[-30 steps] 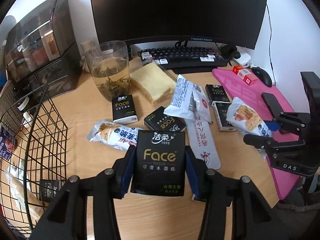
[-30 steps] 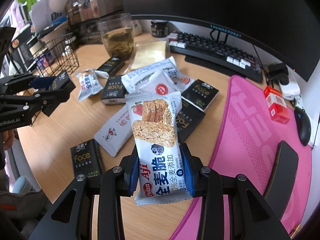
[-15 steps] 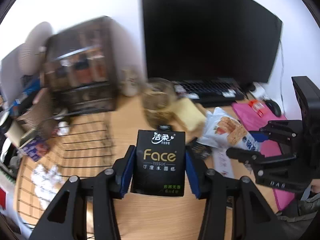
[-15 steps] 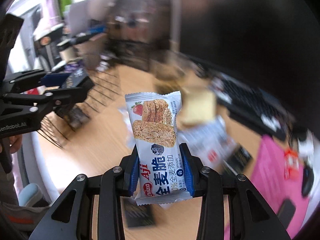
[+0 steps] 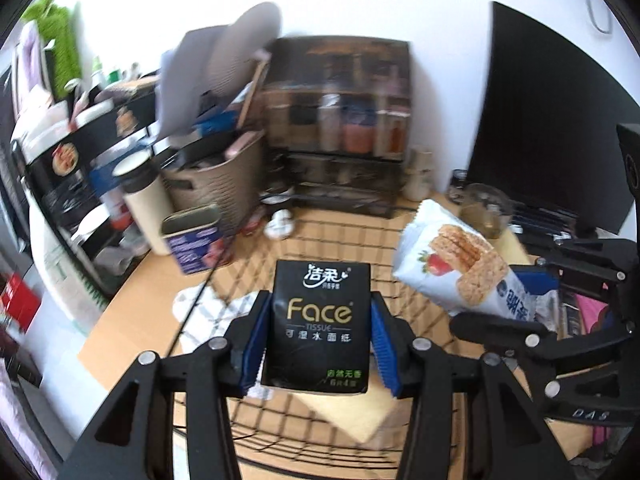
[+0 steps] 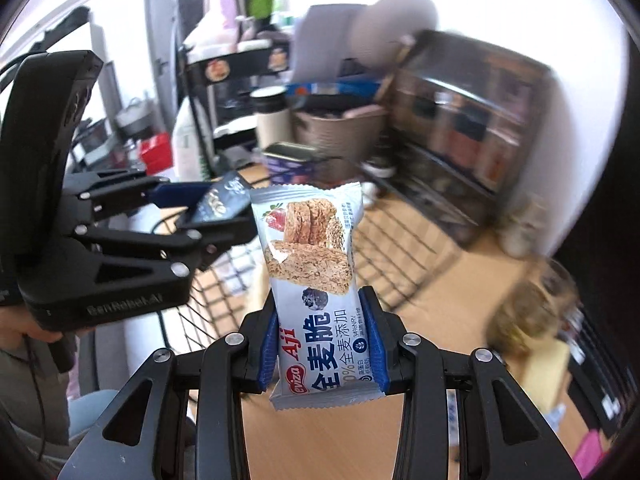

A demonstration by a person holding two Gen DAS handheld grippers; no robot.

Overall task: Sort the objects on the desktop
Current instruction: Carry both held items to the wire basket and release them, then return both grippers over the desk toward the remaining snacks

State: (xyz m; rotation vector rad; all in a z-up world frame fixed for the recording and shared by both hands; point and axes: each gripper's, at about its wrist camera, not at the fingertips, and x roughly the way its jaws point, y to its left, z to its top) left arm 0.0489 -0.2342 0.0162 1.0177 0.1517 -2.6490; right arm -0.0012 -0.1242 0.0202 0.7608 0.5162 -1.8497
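My left gripper is shut on a black Face tissue pack and holds it above the black wire basket. My right gripper is shut on a white Aji oat-biscuit packet, held upright near the basket. In the left wrist view the right gripper with the biscuit packet is at the right, over the basket's right side. In the right wrist view the left gripper with the tissue pack is at the left.
Packets lie inside the basket. A dark drawer cabinet stands behind it. A blue tin, a brown bin and a cream flask stand left. A glass of tea, the monitor and keyboard are right.
Both grippers have swung left from the desk's pile of objects to the wire basket, each still holding its item. The basket now lies directly under the left gripper.
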